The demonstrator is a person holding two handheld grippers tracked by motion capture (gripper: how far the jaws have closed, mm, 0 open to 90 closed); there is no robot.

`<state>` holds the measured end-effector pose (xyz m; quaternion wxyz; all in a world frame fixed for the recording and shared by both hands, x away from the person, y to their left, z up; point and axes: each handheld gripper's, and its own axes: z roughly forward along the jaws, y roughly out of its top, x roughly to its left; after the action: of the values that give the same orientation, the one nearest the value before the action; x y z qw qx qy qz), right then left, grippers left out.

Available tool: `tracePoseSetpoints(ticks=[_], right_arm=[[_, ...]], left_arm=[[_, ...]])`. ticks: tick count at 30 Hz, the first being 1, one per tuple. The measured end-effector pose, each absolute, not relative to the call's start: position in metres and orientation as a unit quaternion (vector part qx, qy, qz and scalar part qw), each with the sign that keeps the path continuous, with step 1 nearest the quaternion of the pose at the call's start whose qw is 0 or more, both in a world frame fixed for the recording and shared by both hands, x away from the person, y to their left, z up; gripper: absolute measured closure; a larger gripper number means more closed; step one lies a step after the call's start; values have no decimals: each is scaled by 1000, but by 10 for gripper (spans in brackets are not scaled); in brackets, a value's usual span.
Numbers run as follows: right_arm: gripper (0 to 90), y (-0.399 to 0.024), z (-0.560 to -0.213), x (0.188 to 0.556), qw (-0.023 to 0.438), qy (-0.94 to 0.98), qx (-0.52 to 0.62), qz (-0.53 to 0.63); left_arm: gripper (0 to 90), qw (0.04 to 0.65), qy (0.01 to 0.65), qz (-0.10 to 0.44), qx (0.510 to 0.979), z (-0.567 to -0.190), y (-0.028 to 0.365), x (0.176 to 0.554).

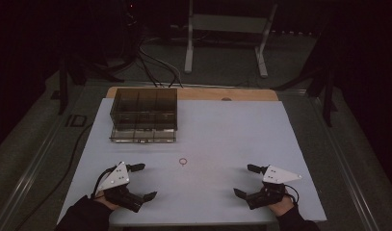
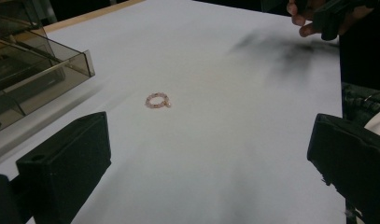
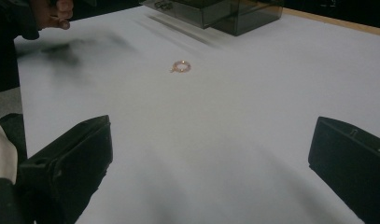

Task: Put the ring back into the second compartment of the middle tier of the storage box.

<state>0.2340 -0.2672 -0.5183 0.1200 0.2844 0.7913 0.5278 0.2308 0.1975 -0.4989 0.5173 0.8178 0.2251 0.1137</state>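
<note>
A small pink beaded ring [image 1: 183, 161] lies flat on the white sheet, midway between my two hands; it appears in the left gripper view [image 2: 158, 101] and in the right gripper view [image 3: 181, 67]. A smoky transparent box with compartments [image 1: 143, 114] stands at the back left, its bottom drawer pulled out. My left gripper [image 1: 143, 182] rests near the front left, jaws wide apart and empty. My right gripper [image 1: 245, 180] rests near the front right, also open and empty. Both point inward toward the ring, well short of it.
The white sheet [image 1: 232, 130] covers a wooden table whose far edge [image 1: 232, 94] shows behind it. Cables and a white stand's legs [image 1: 261, 57] lie on the floor beyond. The box [image 2: 33, 74] sits left of the ring in the left gripper view.
</note>
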Motion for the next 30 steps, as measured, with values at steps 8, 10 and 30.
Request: tracePoseSetpoints(ticks=[8, 10, 30], right_arm=[[0, -267, -518, 233, 126, 789, 284, 530], [0, -267, -517, 233, 125, 789, 284, 531], [0, -268, -517, 233, 126, 787, 286, 531]], left_arm=[[9, 523, 225, 113, 814, -491, 193, 233], [9, 524, 223, 116, 814, -489, 192, 234], [9, 537, 238, 115, 801, -473, 182, 246]])
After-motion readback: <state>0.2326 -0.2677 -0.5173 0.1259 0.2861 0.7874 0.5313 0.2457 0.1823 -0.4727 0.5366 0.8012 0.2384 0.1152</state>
